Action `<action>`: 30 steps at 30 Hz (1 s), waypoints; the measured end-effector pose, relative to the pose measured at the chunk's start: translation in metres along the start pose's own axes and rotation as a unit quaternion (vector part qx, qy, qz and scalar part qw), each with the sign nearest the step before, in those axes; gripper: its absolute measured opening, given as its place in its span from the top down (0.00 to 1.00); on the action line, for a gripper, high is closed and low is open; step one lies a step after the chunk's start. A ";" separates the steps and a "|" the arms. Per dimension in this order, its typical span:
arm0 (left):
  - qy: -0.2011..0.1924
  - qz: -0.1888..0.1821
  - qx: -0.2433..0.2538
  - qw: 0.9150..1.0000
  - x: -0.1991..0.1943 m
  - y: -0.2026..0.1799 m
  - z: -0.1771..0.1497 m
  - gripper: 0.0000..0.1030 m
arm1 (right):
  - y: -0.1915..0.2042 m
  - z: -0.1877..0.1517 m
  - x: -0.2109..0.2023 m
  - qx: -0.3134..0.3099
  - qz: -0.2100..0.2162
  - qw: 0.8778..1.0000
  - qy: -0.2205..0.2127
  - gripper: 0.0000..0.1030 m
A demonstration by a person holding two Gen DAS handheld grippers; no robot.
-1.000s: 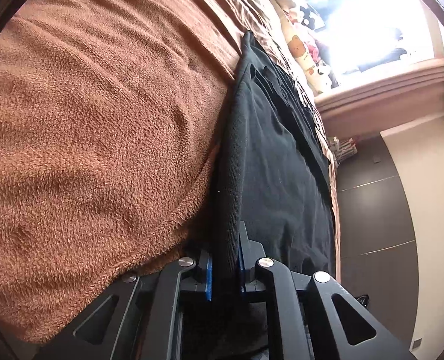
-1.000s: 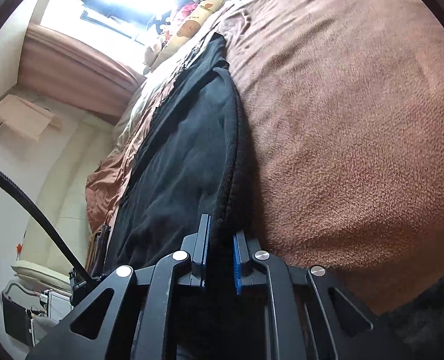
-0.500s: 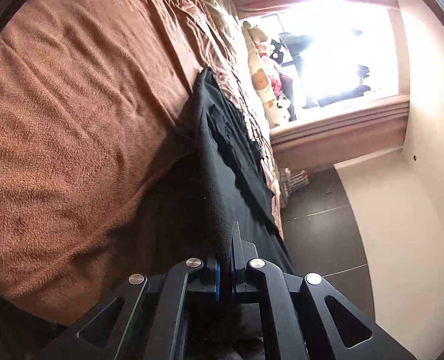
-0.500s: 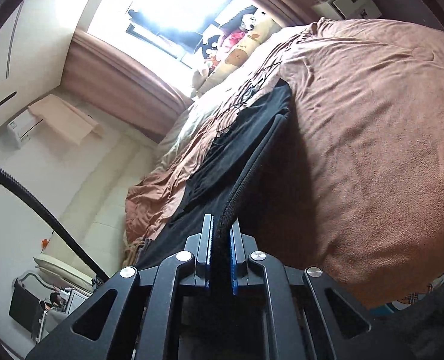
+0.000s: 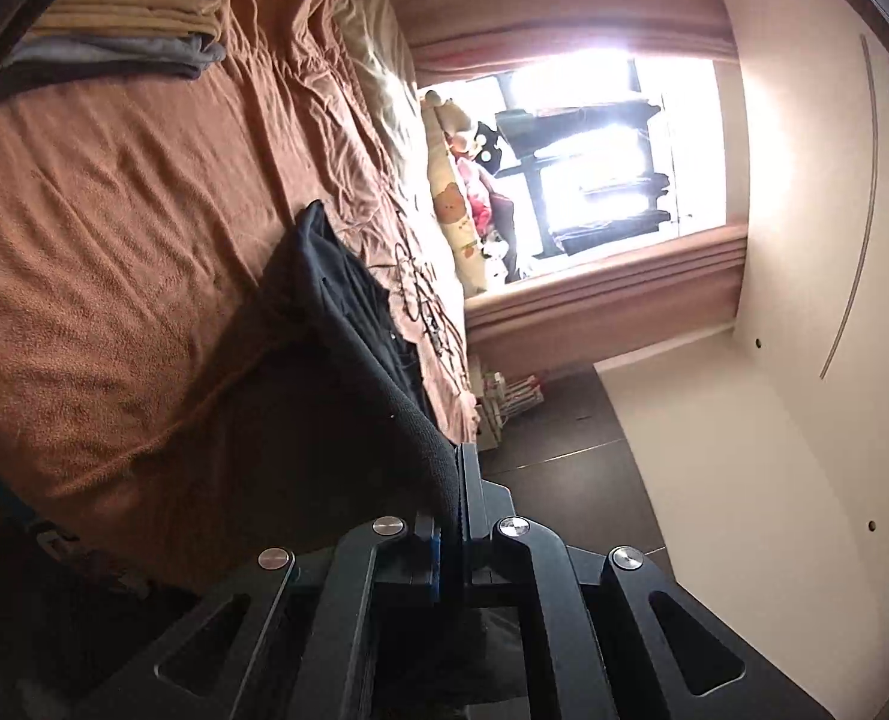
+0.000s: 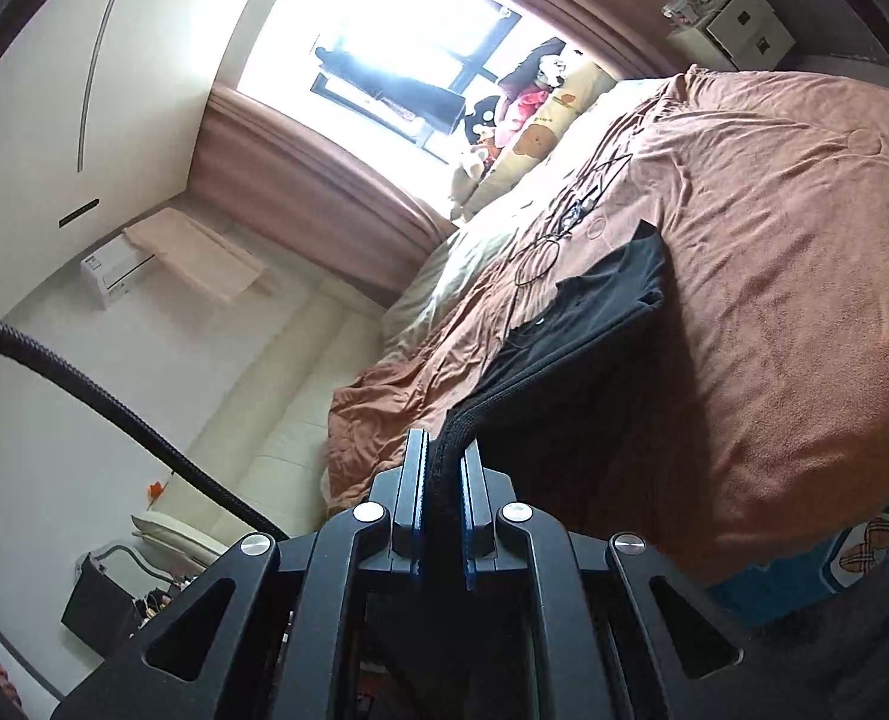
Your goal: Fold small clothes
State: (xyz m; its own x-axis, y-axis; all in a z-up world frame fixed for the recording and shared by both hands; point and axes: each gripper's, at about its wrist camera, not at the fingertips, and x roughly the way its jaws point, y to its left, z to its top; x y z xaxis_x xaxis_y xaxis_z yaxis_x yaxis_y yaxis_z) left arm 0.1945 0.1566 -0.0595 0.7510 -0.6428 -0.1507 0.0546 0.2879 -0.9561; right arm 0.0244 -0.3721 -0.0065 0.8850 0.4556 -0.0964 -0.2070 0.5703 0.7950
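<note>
A black garment with a ribbed hem hangs stretched above the brown blanket of a bed. My left gripper is shut on one corner of its ribbed hem. My right gripper is shut on the other hem corner of the same black garment. The near hem is lifted well off the bed. The far end of the garment still rests on the blanket.
A stack of folded clothes lies on the bed at the far left. Black cables lie on the blanket beyond the garment. Plush toys line the bright window. A nightstand stands beside the bed.
Both grippers have lifted the garment's hem up and away from the blanket. The garment now hangs stretched in the air, and more of the room is in view.
</note>
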 end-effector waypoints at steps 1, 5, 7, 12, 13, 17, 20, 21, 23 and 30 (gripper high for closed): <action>-0.004 -0.007 0.002 1.000 -0.009 -0.005 -0.001 0.97 | 0.002 -0.002 -0.003 -0.003 0.002 1.000 0.000 0.94; -0.011 -0.019 0.011 1.000 -0.035 -0.020 -0.009 0.97 | 0.004 -0.014 -0.010 -0.005 0.010 1.000 0.000 0.94; -0.012 -0.020 0.006 1.000 -0.045 -0.021 -0.013 0.97 | 0.003 -0.020 -0.010 -0.007 0.010 1.000 0.001 0.94; -0.022 -0.024 -0.005 0.999 -0.084 -0.020 -0.032 0.97 | 0.000 -0.034 -0.026 -0.008 0.010 1.000 0.003 0.94; -0.024 -0.024 -0.003 0.999 -0.089 -0.020 -0.036 0.97 | -0.001 -0.036 -0.030 -0.004 0.011 1.000 0.003 0.94; -0.022 -0.021 -0.004 1.000 -0.110 -0.020 -0.051 0.97 | -0.006 -0.046 -0.044 0.005 0.014 1.000 -0.001 0.94; -0.014 -0.013 -0.014 1.000 -0.120 -0.017 -0.064 0.97 | -0.014 -0.050 -0.046 0.015 0.018 1.000 -0.002 0.94; -0.012 -0.013 -0.017 1.000 -0.124 -0.015 -0.068 0.97 | -0.018 -0.051 -0.044 0.019 0.017 1.000 -0.002 0.94; -0.010 -0.013 -0.020 1.000 -0.127 -0.011 -0.072 0.97 | -0.025 -0.049 -0.040 0.028 0.022 0.999 -0.005 0.94; -0.007 0.006 -0.029 1.000 -0.111 -0.002 -0.061 0.97 | -0.041 -0.029 -0.017 0.038 0.025 0.999 -0.012 0.94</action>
State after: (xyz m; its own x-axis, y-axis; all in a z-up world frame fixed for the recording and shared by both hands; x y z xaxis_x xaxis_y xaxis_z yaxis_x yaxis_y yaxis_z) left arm 0.0709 0.1840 -0.0563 0.7610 -0.6289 -0.1592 0.0081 0.2545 -0.9670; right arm 0.0063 -0.3836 -0.0547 0.8843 0.4651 -0.0410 -0.2206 0.4936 0.8413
